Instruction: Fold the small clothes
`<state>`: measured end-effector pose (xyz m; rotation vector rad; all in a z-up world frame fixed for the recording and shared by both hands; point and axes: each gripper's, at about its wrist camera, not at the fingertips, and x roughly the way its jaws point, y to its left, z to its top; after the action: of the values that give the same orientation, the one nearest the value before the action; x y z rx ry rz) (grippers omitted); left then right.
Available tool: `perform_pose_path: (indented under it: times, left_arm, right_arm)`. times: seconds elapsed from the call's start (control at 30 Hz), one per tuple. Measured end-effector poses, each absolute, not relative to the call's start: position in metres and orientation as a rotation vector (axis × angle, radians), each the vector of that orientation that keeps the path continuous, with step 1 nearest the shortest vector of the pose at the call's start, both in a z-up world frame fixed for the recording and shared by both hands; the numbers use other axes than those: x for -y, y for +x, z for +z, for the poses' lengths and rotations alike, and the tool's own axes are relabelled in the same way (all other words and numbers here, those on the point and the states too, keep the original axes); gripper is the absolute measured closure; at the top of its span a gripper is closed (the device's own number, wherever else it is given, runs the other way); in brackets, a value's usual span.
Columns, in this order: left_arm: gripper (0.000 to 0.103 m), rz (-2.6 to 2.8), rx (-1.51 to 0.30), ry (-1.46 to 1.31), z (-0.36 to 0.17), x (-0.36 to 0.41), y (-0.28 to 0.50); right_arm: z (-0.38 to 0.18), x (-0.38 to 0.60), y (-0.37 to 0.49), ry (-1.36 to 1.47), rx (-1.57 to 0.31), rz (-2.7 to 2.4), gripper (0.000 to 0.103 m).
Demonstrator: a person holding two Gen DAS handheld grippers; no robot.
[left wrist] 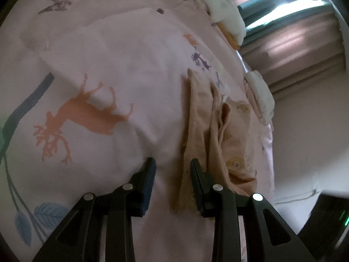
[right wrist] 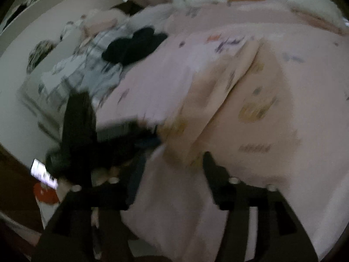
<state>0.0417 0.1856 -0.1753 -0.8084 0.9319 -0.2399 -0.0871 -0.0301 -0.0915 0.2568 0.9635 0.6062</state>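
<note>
Beyond peach garment (right wrist: pixel 250 100) — black clothing (right wrist: pixel 135 43)

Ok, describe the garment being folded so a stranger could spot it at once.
Start from the pale pink bedsheet with the orange deer print. Beside that deer, by the sheet's edge, lies the small peach garment. Unlike the sheet, it is darker, folded lengthwise and dotted with small yellow prints.

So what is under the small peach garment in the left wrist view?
The peach garment lies folded on a pink bedcover printed with an orange deer. The cover's print beneath the garment is hidden, as is anything under the cover.
</note>
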Motion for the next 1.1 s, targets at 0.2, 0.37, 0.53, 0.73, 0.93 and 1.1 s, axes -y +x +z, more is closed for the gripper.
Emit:
perform_pose_path:
  times: [0.2,0.37,0.53,0.73,0.93,1.1]
  left_arm:
    - [0.071,-0.247,-0.927,-0.802,-0.177,-0.187,0.041]
    - [0.071,-0.253,-0.93,-0.795,-0.177,-0.187,0.04]
    - [0.071,-0.263,-0.934,-0.815,-0.178,-0.189,0.039]
    - [0.071,-0.267,-0.937,-0.802,-0.178,-0.19,0.037]
    - [0.071,-0.277,-0.946,-0.83,-0.178,-0.193,0.037]
    - [0.071,-0.278,-0.947,-0.833,-0.179,-0.193,0.036]
  right_arm:
    - [-0.076,0.054,-0.018,0.478,-0.91,0.51,0.029]
    - [-0.118,0.044,0.035,0.44,-1.019,0.335,0.08]
    - [-0.129,0.035,0.031,0.539,-1.02,0.47,0.088]
    - [-0.121,0.002,0.035,0.476,-1.031,0.533,0.085]
    - [-0.142,-0.007,0.043,0.501,-1.099,0.554,0.084]
    - [-0.142,0.003,0.036,0.585,-1.12,0.603,0.084]
